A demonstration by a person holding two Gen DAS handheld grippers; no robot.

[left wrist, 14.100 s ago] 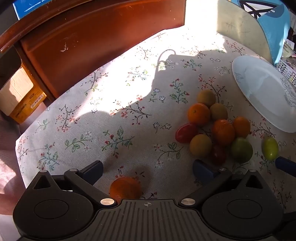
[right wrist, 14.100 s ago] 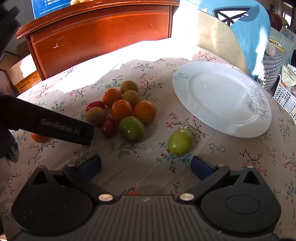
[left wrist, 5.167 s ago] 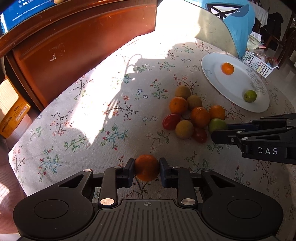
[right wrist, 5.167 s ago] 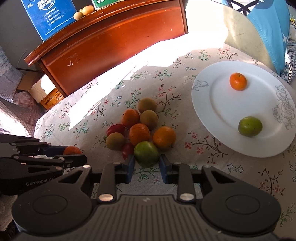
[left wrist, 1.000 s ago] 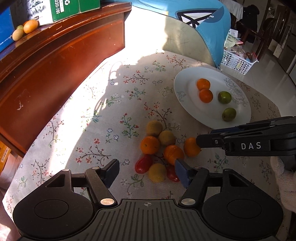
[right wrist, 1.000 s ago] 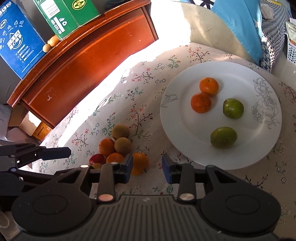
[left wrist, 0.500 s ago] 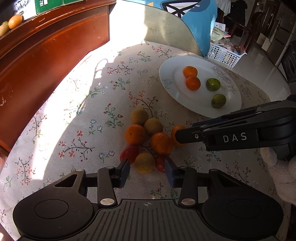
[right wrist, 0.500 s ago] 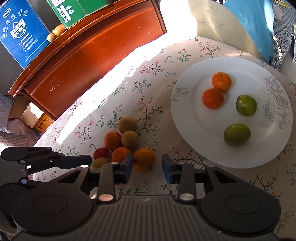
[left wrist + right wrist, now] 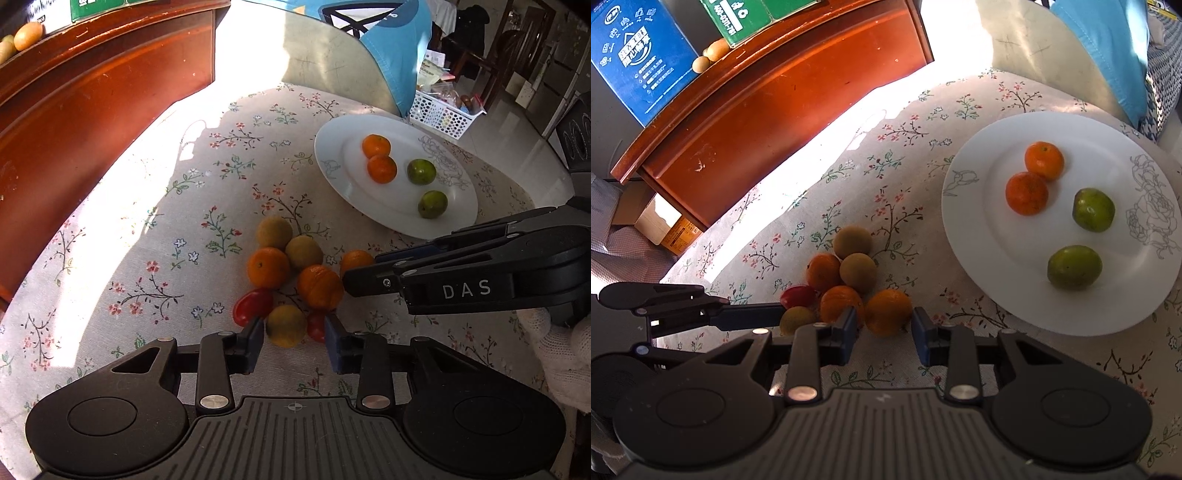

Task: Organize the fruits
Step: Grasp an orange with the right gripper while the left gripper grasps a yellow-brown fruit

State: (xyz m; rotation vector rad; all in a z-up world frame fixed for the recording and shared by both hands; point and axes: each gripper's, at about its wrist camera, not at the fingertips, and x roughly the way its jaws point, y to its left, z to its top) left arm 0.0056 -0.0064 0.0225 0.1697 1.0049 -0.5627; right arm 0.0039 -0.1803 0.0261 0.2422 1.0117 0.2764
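A pile of small fruits lies on the floral tablecloth: oranges, brownish-yellow fruits and red tomatoes. My left gripper (image 9: 294, 341) is open, its jaws on either side of a yellow-brown fruit (image 9: 286, 325) and a small red tomato (image 9: 316, 326) at the pile's near edge. My right gripper (image 9: 884, 334) is open around an orange (image 9: 888, 311), not clamped on it; this orange also shows in the left wrist view (image 9: 355, 259). A white plate (image 9: 975, 236) holds two oranges (image 9: 1027, 193) and two green fruits (image 9: 1074, 266).
A red-brown wooden cabinet (image 9: 783, 92) with boxes on top stands behind the table. A chair with a blue cover (image 9: 391, 48) stands at the far side. A white basket (image 9: 443, 114) sits on the floor beyond the plate.
Both grippers have come down closer to the fruit pile. The left jaws have narrowed around the yellow-brown fruit. The right jaws now flank the loose orange.
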